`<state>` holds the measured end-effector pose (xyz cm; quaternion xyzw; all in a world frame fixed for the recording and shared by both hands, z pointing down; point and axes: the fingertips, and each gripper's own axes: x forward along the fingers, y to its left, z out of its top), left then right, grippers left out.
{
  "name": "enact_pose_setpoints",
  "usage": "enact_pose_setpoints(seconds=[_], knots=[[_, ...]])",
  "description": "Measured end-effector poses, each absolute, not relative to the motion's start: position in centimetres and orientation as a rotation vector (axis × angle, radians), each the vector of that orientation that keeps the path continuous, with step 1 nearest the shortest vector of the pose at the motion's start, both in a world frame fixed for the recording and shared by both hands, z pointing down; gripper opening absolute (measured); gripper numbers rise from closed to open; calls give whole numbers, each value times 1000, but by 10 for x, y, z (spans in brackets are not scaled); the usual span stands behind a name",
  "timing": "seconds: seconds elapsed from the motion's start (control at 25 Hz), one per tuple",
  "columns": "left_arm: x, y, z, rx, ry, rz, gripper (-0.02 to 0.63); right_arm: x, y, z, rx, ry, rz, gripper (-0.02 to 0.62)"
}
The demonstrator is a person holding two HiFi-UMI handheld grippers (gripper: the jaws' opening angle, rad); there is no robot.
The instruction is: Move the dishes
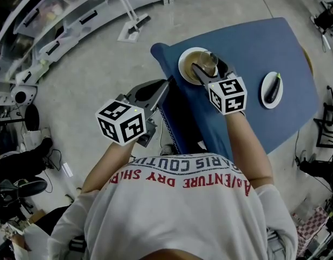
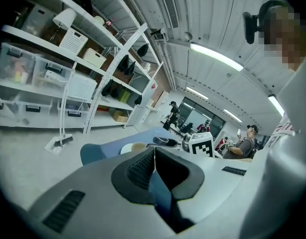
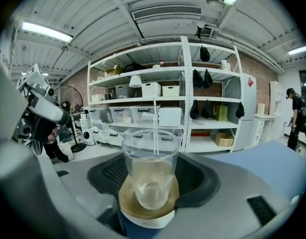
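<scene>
Right gripper view: a clear glass (image 3: 150, 171) stands upright on a tan-centred plate (image 3: 143, 217) with a white rim, directly between the jaws of the right claw (image 3: 155, 176). The jaws stand wide apart, one on each side of the glass. A narrow gap shows on either side, so the pads are not pressing on it. The glass appears empty.

Head view: the same glass (image 1: 208, 63) sits on its plate (image 1: 186, 69) near the left end of a blue-covered surface (image 1: 253, 42). The right claw (image 1: 209, 69) reaches in over the near rim of the plate, with its marker cube just behind it.

A second, white plate (image 1: 265, 95) lies on the same surface, well apart to the right. It carries a dark elongated item (image 1: 273, 87), and what that item is cannot be made out.

The left claw (image 1: 167, 83) is at the left edge of the surface, off the plates. In the left gripper view the left claw (image 2: 154, 151) has its jaw tips together and nothing is held; only blue cloth shows below the tips.

White shelving (image 1: 74, 15) with bins runs along the far side of the floor.
</scene>
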<state>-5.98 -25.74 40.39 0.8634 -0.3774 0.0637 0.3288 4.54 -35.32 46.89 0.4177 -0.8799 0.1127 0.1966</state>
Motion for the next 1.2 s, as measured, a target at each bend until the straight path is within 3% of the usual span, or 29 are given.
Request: enact_pose_setpoints(seconds=[0.04, 1.2], knots=[[-60, -258, 405, 2258, -987, 166, 32, 46, -353, 469, 1171, -2462, 308, 287], [-56, -242, 392, 2300, -965, 145, 32, 58, -334, 419, 1272, -2451, 215, 284]])
